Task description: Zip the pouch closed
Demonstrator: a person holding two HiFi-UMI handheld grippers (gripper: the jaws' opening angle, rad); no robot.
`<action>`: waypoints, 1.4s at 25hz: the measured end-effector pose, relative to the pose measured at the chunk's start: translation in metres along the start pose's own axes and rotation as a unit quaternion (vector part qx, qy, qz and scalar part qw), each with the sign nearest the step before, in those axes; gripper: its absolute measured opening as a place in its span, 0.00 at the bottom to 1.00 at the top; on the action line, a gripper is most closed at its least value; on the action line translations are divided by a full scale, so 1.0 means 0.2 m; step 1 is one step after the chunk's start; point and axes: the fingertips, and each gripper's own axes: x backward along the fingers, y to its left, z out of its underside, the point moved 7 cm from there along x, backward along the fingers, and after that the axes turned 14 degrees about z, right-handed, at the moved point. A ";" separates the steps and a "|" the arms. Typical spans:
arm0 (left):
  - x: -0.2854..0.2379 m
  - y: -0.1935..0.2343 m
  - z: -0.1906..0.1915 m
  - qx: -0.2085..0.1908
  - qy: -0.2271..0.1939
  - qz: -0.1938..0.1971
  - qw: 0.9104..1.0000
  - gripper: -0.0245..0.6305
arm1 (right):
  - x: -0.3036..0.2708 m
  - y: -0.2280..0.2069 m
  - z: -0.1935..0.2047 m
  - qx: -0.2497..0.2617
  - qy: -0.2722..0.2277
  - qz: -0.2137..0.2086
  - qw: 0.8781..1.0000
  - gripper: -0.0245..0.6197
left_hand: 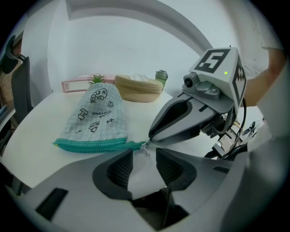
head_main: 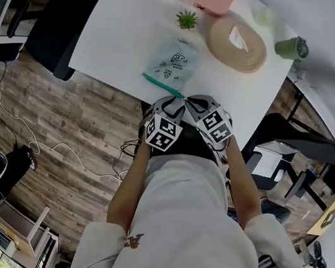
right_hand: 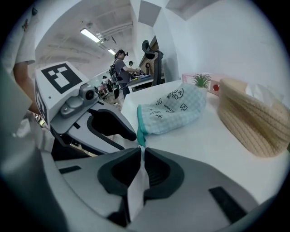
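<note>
Two risks: my right gripper (right_hand: 140,152), fingers nearly together at the metal zip pull (left_hand: 145,146), may slip off; my left gripper (left_hand: 144,158) gapes empty, so the checked fabric pouch (head_main: 170,65), near the edge of the white table (head_main: 121,32), could drag.

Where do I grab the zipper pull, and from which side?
Take the small metal tab at the end of the teal zipper, where its tail runs past the pouch corner. Come in low from the near edge of the table: the pouch lies flat, zipper facing you. The right gripper sits there, jaws together.
</note>
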 end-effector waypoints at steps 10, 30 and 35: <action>0.01 0.00 0.03 0.021 -0.004 0.004 1.000 0.26 | 0.02 0.00 0.00 -0.087 -0.023 -0.017 0.996 0.07; 0.00 0.04 0.04 -0.022 0.023 0.000 0.999 0.04 | 0.01 0.05 0.01 -0.092 -0.022 0.015 0.995 0.06; 0.00 0.05 0.03 -0.028 0.034 0.011 0.999 0.04 | 0.00 0.05 0.02 -0.076 -0.013 0.033 0.996 0.05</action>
